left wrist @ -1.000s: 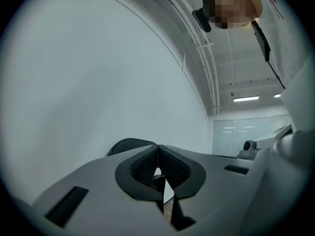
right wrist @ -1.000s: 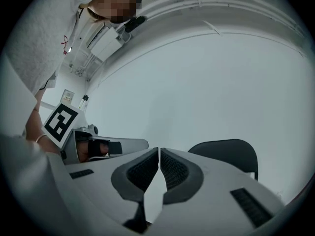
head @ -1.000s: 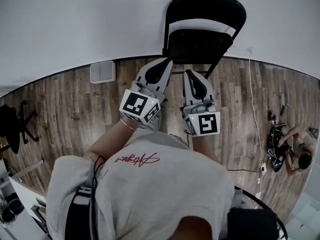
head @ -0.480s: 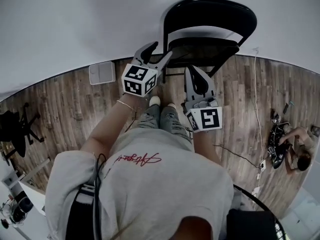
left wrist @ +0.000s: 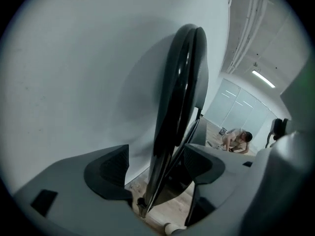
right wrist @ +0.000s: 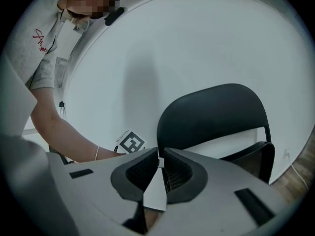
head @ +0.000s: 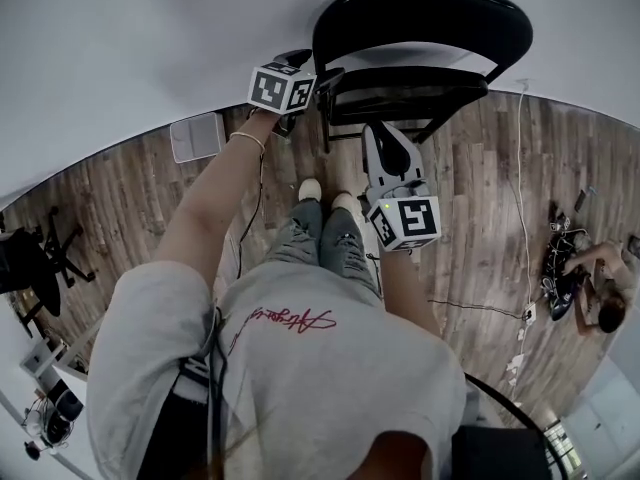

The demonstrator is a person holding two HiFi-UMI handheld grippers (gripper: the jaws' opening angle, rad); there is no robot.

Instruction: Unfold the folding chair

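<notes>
Head view puts the black folding chair (head: 420, 28) upright on the wooden floor (head: 470, 198), its back against the white wall (head: 150, 38). We see our left hand-held gripper (head: 318, 68) at the chair's left edge, arm stretched out, marker cube facing up. Left gripper view shows the chair edge-on and folded nearly flat, its rim standing between the two jaws. The jaws are opening and the pads do not press on it, so this hand-held gripper is released. Our right hand-held gripper (head: 378, 128) hovers just in front of the seat, near the middle of the chair. In the right gripper view its jaws are clenched together with nothing between them, and the backrest fills the space beyond. Our shoes (head: 322, 190) stand close to the chair's feet. A second person (head: 600, 303) crouches on the floor well off to the right.
</notes>
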